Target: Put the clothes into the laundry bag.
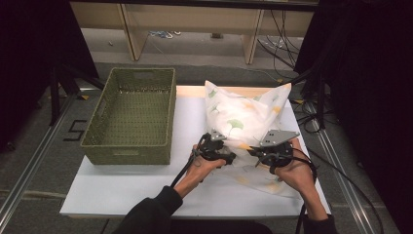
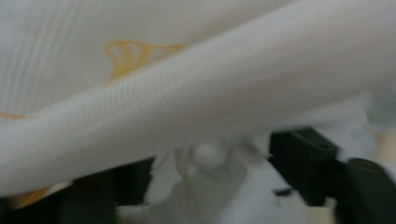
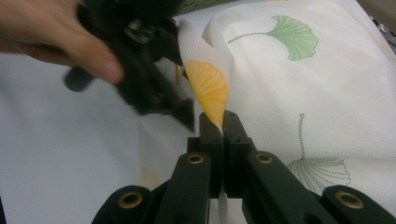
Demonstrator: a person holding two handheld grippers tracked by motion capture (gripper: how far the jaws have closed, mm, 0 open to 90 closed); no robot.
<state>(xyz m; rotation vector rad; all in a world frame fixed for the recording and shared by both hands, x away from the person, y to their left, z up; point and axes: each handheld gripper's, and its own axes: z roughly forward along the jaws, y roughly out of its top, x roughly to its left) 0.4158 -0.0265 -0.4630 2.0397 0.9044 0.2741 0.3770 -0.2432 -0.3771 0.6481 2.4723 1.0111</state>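
Note:
A pillow (image 1: 243, 122) in a white case printed with green and yellow leaves lies on the white table (image 1: 122, 190), its far corners sticking up. Both grippers work at its near edge. My right gripper (image 3: 223, 121) is shut on a fold of the pillowcase (image 3: 208, 88) by a yellow leaf; in the high view it (image 1: 254, 152) sits under its grey plate. My left gripper (image 2: 210, 163) has its jaws apart, with bunched white pillowcase cloth (image 2: 210, 182) between them and a thick fold just ahead. In the high view it (image 1: 229, 155) is close to the left of the right one.
A green woven basket (image 1: 131, 117) stands on the left half of the table, beside the pillow. Black cables trail from both grippers toward the person. Table legs and loose cables lie on the floor beyond the far edge.

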